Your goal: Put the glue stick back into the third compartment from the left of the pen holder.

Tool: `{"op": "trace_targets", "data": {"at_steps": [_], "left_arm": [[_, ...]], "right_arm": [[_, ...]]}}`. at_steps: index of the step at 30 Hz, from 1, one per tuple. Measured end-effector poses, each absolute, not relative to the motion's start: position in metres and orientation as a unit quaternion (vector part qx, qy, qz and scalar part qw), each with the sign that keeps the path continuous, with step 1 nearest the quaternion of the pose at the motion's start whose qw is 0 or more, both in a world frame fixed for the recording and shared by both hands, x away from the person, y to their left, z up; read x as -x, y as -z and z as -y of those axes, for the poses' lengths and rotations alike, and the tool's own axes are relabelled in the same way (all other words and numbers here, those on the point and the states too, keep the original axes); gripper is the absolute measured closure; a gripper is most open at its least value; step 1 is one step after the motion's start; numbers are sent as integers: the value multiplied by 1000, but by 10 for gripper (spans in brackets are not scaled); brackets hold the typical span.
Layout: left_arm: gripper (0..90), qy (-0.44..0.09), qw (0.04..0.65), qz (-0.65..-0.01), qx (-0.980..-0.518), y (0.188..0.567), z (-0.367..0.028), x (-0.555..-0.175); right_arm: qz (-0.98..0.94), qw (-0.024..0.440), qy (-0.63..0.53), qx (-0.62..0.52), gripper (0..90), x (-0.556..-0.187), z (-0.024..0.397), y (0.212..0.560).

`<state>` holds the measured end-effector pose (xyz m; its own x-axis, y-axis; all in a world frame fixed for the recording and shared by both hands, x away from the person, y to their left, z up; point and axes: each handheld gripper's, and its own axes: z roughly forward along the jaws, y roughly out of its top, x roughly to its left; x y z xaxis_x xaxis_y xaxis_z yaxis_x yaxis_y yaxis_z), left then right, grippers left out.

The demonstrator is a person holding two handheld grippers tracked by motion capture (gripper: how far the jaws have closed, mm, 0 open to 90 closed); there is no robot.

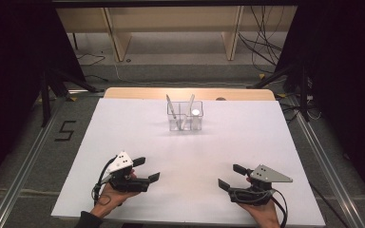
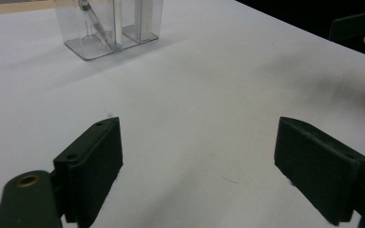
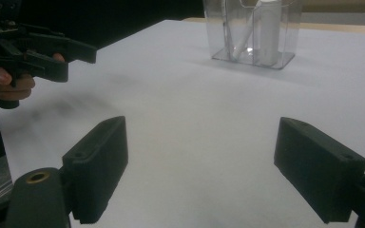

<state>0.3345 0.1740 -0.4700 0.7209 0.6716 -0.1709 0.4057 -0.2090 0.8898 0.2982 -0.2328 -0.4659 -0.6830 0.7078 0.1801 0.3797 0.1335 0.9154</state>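
High view: a white table [image 1: 123, 123] carries a clear organizer [image 1: 185, 116] close to the middle of its far edge. The organizer has compartments; 2 pens [image 1: 171, 110] lean in it, and a white cylinder [image 1: 196, 113] stands in its right part. Near the table's front edge, the left gripper [image 1: 146, 169] rests low toward the front left corner, held in a hand [image 1: 111, 195], its jaws spread wide and empty. The right gripper [image 1: 232, 176] sits toward the front right corner, also wide and empty. Both point inward and forward. This looks like the starting step, before any reach; the next move calls for carrying a gripper forward to the organizer and lining its jaws around a pen.

Left gripper view: the jaws stand wide over bare table, with the organizer [image 2: 109, 26] well ahead.

Right gripper view: the jaws gape wide, the organizer [image 3: 254, 31] far ahead, the left gripper [image 3: 76, 59] off to one side.
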Motion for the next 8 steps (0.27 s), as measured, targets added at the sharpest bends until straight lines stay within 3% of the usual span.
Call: {"op": "trace_targets", "data": {"at_steps": [8], "left_arm": [[161, -127, 521, -351, -767, 470, -174, -335]], "right_arm": [[-738, 152, -545, -368, 187, -298, 233, 466]]}}
